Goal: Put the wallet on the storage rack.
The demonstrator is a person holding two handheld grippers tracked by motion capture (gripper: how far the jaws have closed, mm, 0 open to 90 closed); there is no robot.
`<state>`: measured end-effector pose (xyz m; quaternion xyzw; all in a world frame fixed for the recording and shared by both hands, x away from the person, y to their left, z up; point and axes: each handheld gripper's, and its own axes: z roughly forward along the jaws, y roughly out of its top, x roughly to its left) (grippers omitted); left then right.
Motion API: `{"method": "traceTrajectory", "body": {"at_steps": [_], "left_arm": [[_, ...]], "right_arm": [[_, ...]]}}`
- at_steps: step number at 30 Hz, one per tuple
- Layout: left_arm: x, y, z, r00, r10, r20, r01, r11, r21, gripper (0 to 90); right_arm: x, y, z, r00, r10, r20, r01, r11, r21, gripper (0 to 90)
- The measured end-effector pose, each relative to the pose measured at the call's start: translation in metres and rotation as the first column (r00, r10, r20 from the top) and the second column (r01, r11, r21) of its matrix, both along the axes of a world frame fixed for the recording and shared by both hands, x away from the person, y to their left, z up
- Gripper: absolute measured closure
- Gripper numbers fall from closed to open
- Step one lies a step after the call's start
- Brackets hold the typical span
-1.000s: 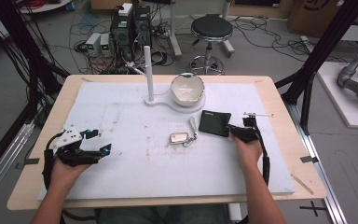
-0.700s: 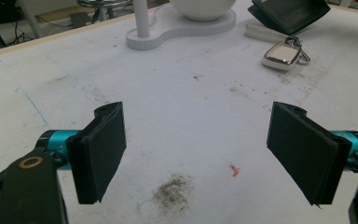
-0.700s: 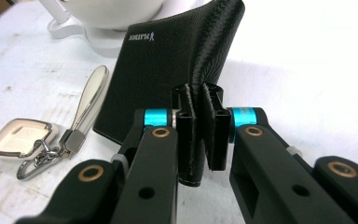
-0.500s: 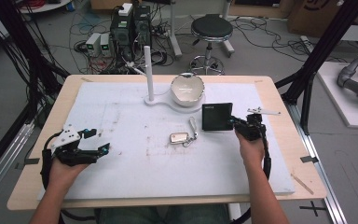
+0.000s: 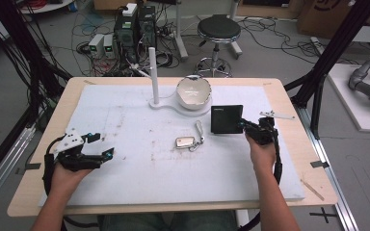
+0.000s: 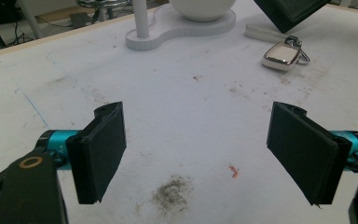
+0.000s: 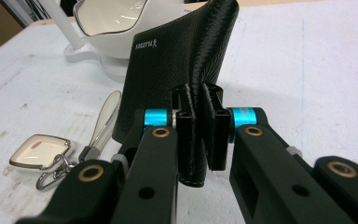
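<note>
Black leather is what your right gripper (image 7: 200,135) pinches: the jaws are pressed on the folded edge of the wallet (image 7: 177,74), near its lower corner. You take it by the spine because there the leather is thick and doubled, so it probably does not slip or fall open. In the high view the wallet (image 5: 226,118) is at the right of the table's middle, just in front of the white bowl (image 5: 193,90). In the right gripper view it stands tilted up from the white mat (image 5: 125,144), and its lower corner looks close to the mat; whether it touches, I cannot tell.

The bowl sits on a white stand with a thin post (image 5: 152,74), so I judge the bowl is the place for the wallet, and holding it by one edge lets you carry it over the rim.

The key fob (image 5: 185,142) with its ring and strap lies flat on the mat, just left of the wallet and apart from it, so it stays clear of your way.

Your left gripper (image 6: 205,149) has its jaws spread wide with nothing between them. It waits over the bare mat at the left of the table (image 5: 289,96), well apart from the things.
</note>
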<state>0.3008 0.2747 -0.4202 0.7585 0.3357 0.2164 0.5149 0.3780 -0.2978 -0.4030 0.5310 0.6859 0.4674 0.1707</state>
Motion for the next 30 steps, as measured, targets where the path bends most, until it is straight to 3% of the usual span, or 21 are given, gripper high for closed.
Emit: {"method": "traceTrajectory", "body": {"at_steps": [8,16,22,24,30], "left_arm": [[0.0,0.0,0.0,1.0,-0.001,0.0,0.001,1.0,0.001,19.7],[0.0,0.0,0.0,1.0,0.001,-0.001,-0.001,1.0,0.001,19.7],[0.0,-0.001,-0.001,1.0,0.004,0.001,-0.004,1.0,-0.001,19.7],[0.0,-0.001,-0.001,1.0,0.007,0.001,-0.007,1.0,-0.002,19.7],[0.001,0.001,-0.001,1.0,0.009,0.001,-0.009,1.0,-0.002,19.7]], "right_arm": [[-0.003,-0.003,0.003,0.9999,-0.005,0.015,0.005,1.0,0.027,85.7],[-0.006,-0.003,0.009,0.9992,-0.004,0.041,0.003,1.0,0.017,85.7],[-0.008,0.003,0.022,0.9965,0.013,0.083,-0.011,1.0,-0.024,85.8],[-0.008,0.009,0.035,0.9927,0.036,0.115,-0.028,0.997,-0.069,85.8],[-0.012,0.024,0.058,0.9825,0.072,0.172,-0.05,0.99,-0.132,85.8]]}}
